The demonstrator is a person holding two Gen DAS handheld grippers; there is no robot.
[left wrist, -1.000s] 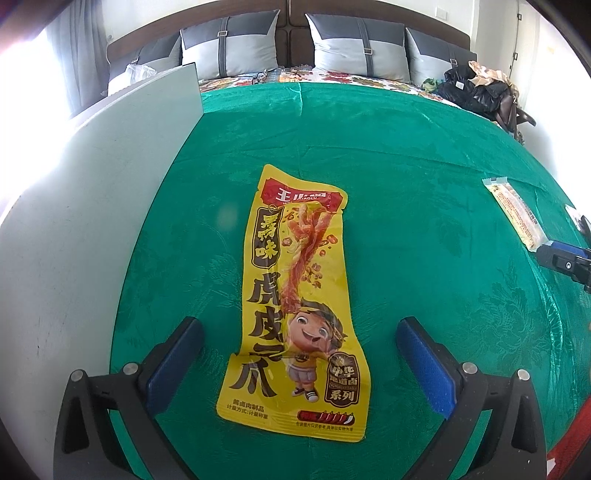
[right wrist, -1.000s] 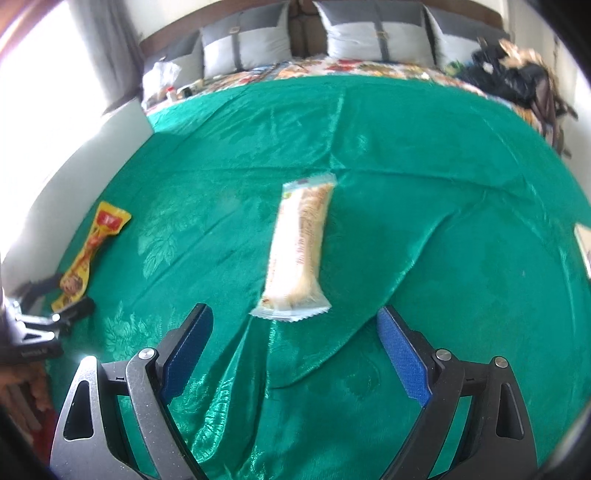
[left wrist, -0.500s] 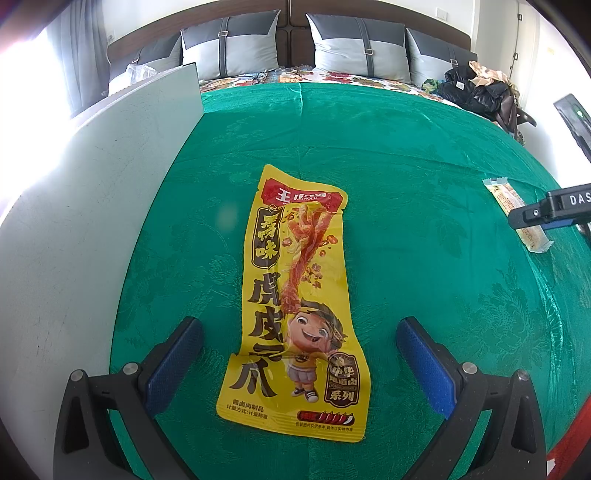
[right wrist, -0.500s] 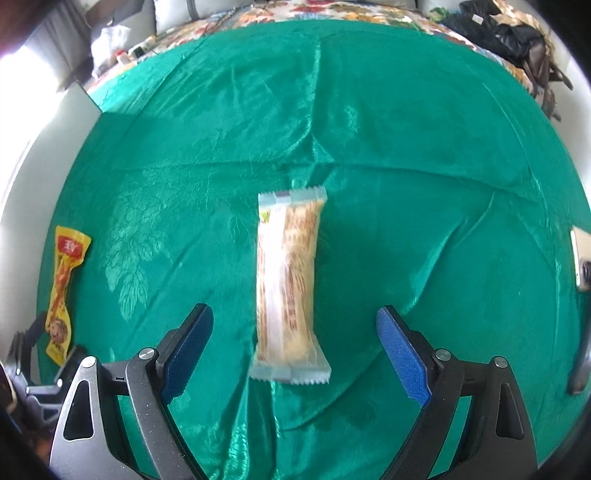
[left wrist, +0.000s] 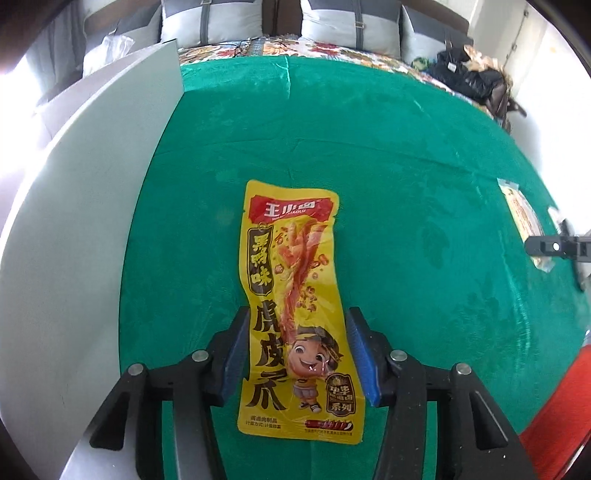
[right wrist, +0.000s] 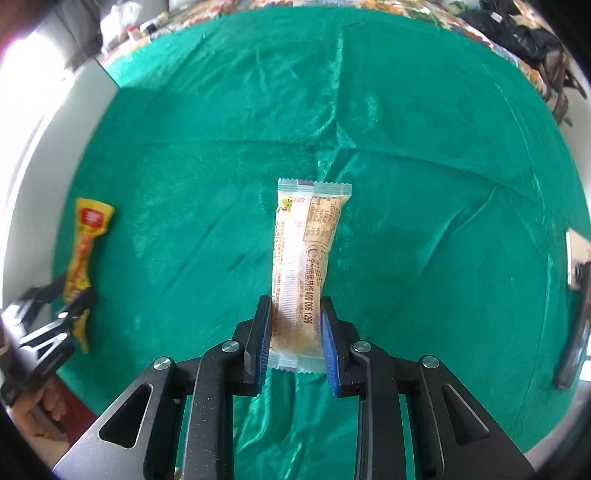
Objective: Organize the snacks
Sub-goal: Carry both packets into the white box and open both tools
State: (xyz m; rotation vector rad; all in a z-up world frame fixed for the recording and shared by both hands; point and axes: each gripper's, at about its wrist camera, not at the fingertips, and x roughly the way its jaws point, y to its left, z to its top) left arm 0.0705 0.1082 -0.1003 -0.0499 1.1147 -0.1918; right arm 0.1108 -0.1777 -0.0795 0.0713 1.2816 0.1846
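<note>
A long yellow snack pouch point(left wrist: 291, 258) with a cartoon child lies lengthwise on the green cloth point(left wrist: 406, 184). My left gripper point(left wrist: 297, 332) straddles its lower half. Its jaws are closing and both blue pads touch the pouch's edges. A pale wrapped bar point(right wrist: 306, 240) sits between the pads of my right gripper point(right wrist: 295, 314), whose jaws are also closing and squeeze its near end. The right wrist view shows the yellow pouch point(right wrist: 86, 240) far left in the left gripper point(right wrist: 70, 306). The left wrist view shows the bar point(left wrist: 521, 214) at the right edge.
A white board point(left wrist: 74, 221) runs along the cloth's left side. Grey pillows point(left wrist: 351, 26) and a dark bag point(left wrist: 469, 74) lie beyond the far edge. A phone-like object point(right wrist: 576, 258) lies at the right edge. A person's hand point(right wrist: 40, 410) shows lower left.
Both pairs of jaws went from wide open to closed in on their snacks. The right gripper came down over the bar, and both views now tilt further down at the cloth.
</note>
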